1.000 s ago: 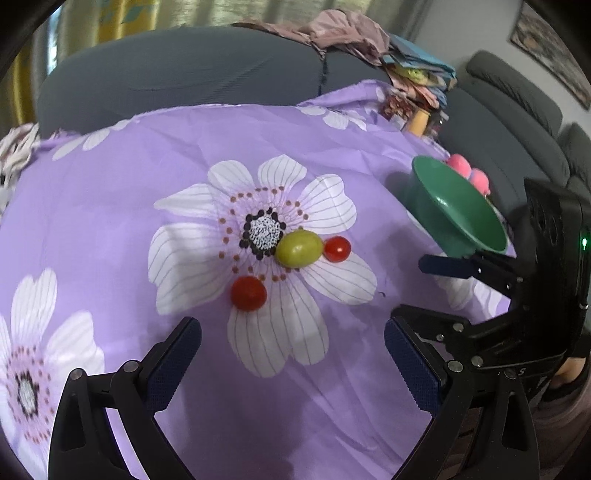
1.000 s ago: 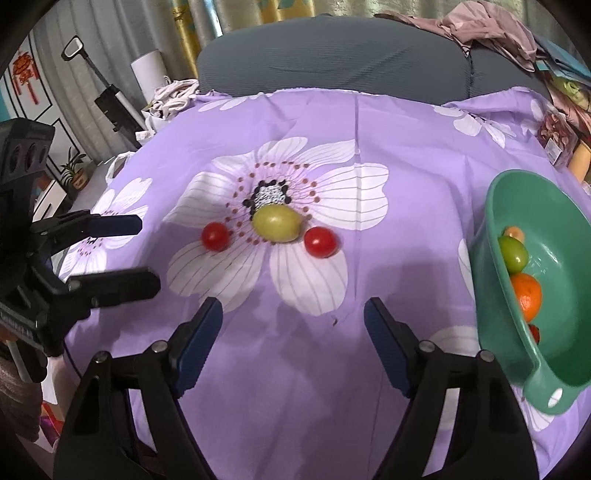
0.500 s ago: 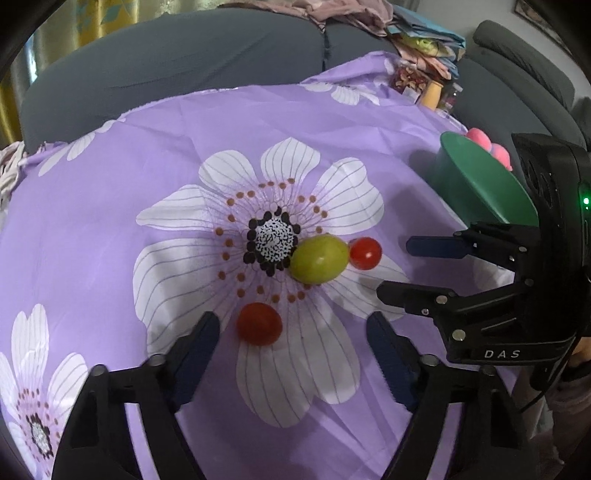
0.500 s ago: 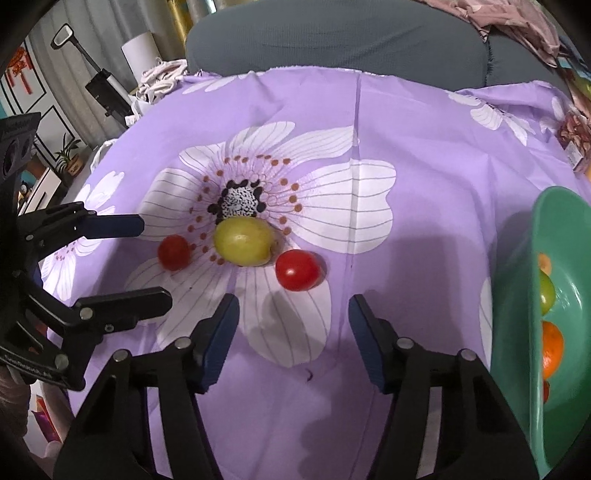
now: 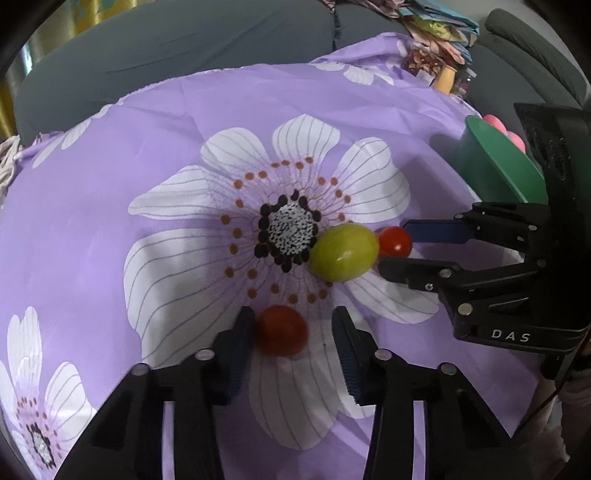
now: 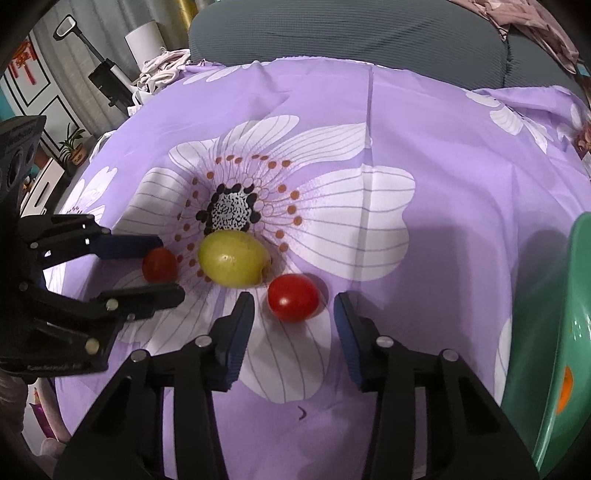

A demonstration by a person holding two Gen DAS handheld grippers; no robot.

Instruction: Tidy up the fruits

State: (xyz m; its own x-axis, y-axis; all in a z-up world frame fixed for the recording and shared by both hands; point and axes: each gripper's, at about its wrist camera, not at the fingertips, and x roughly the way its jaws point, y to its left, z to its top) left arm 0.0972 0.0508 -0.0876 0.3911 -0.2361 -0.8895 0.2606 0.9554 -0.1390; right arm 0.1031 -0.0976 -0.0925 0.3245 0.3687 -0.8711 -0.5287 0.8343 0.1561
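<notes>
- We work over a purple cloth (image 6: 424, 122) printed with big white flowers, a grey sofa (image 6: 351, 33) behind it and a green bowl (image 6: 554, 350) at the right edge that already holds some fruit.
- Three fruits lie on the flower: a green fruit (image 6: 233, 258) in the middle, touching or nearly touching a small red tomato (image 5: 282, 330) on its left side and near a second red tomato (image 6: 293, 297) on its right.
- Our left gripper (image 5: 291, 347) has just been closing; the small tomato sits between its fingers, the left pad against it or nearly so, the right pad clearly apart from it. It is not yet gripped.
- Our right gripper (image 6: 293, 321) has likewise been closing; its tomato lies just ahead of the tips, with a gap on both sides, so nothing is held.
- To do this well, we judge each gripper should come a little further down and forward so the pads bracket the widest part, then close gently.
- The tomatoes are round and may roll or squash; we should keep clear of the green fruit.
</notes>
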